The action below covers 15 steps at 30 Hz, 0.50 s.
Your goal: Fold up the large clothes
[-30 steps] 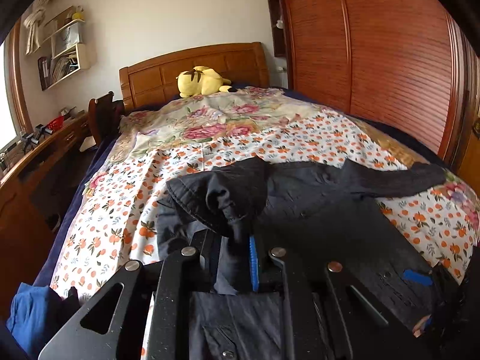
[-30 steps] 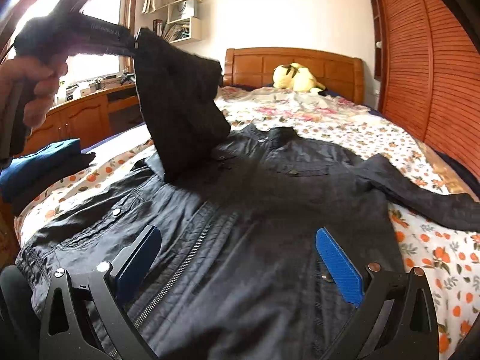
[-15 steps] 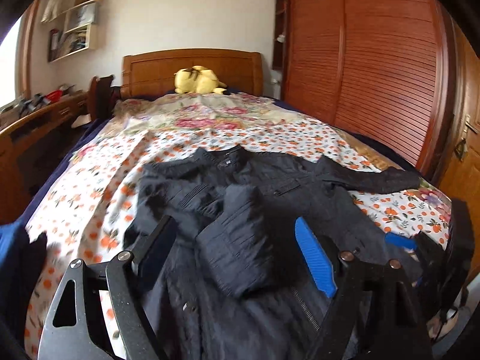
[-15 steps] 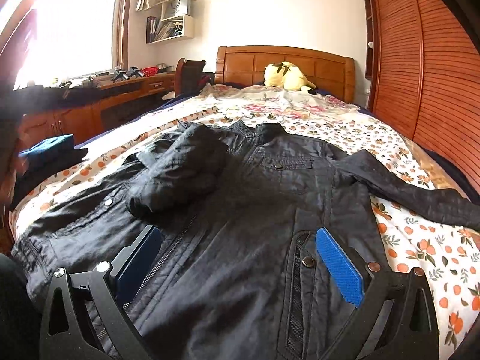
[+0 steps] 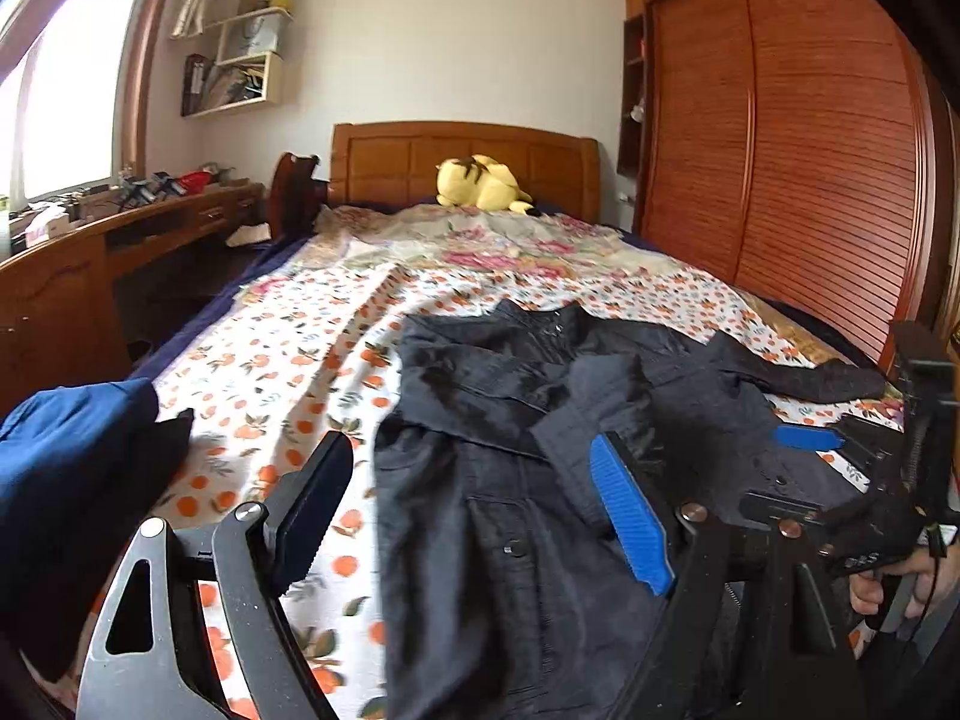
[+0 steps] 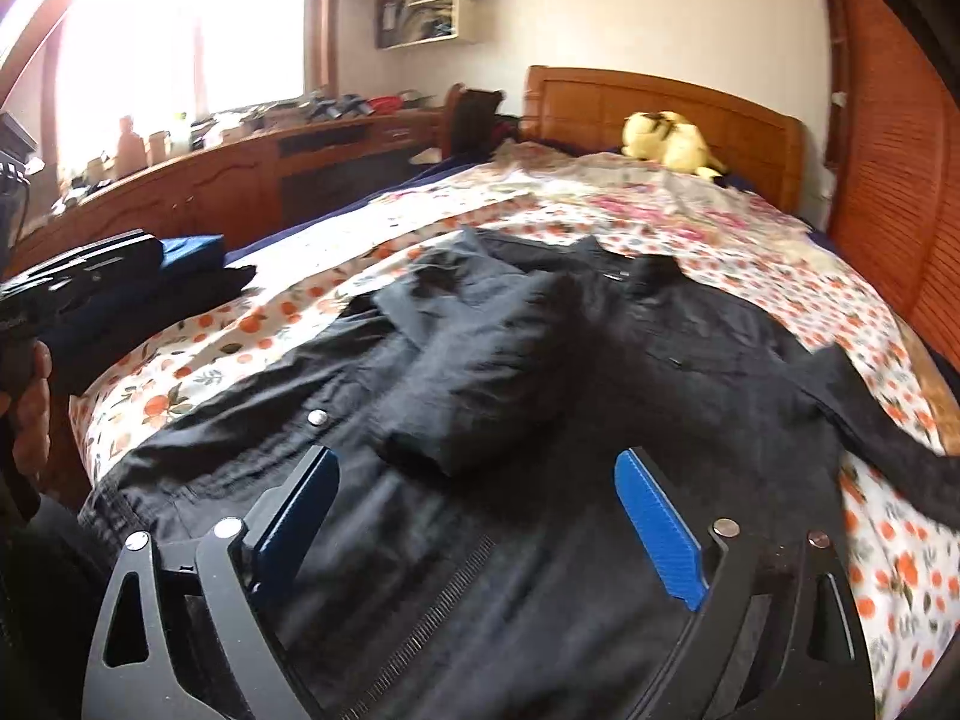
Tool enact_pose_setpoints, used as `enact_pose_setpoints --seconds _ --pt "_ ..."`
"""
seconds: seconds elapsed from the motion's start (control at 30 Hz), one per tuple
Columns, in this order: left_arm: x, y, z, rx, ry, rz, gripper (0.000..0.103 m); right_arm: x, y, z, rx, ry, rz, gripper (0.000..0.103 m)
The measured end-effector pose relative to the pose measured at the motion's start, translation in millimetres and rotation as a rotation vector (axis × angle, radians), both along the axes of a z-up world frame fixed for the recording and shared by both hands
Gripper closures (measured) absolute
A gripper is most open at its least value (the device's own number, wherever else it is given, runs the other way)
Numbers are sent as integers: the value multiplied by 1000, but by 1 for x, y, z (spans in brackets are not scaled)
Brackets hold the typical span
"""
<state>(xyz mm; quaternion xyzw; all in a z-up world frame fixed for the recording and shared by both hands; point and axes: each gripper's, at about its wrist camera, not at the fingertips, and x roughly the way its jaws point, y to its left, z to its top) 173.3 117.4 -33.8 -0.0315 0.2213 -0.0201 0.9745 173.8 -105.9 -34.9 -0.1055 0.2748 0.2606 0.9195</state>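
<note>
With both sets of jaws spread wide and holding nothing, I have my left gripper [image 5: 474,516] hovering over the near left edge of the black jacket [image 6: 540,420] and my right gripper [image 6: 480,516] hovering over its lower front, just short of the folded sleeve [image 6: 480,372]. The jacket lies face up on the bed, its long axis running from the hem near me to the collar [image 5: 540,318] pointing toward the headboard [image 5: 462,162]. One sleeve is folded across the chest into a thick band; the other sleeve [image 5: 798,372] stretches out sideways to the right, flat on the sheet. The fabric is dark and creased, with a zip [image 6: 444,594] down the front and a metal snap [image 6: 317,417] near the left edge. Beneath it is a white bedsheet [image 5: 288,360] printed with oranges. A folded blue garment [image 5: 66,450] sits at the bed's left edge, a yellow plush toy [image 5: 480,183] rests by the headboard, a wooden desk [image 5: 120,240] runs under the window, and slatted wardrobe doors [image 5: 810,150] stand on the right.
</note>
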Motion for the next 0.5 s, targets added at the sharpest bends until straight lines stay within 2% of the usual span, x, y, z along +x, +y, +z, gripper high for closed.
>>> enact_pose_setpoints --seconds 0.13,0.3,0.4,0.5 --pt "-10 18 -2 0 -7 20 21 21 32 -5 -46 29 64 16" --pt "-17 35 -7 7 -12 37 21 56 69 -24 -119 98 126 17" --pt "-18 45 -9 -5 -2 49 21 84 82 -44 -192 171 119 18" --pt "-18 52 -12 -18 10 55 21 105 81 -62 -257 221 90 26"
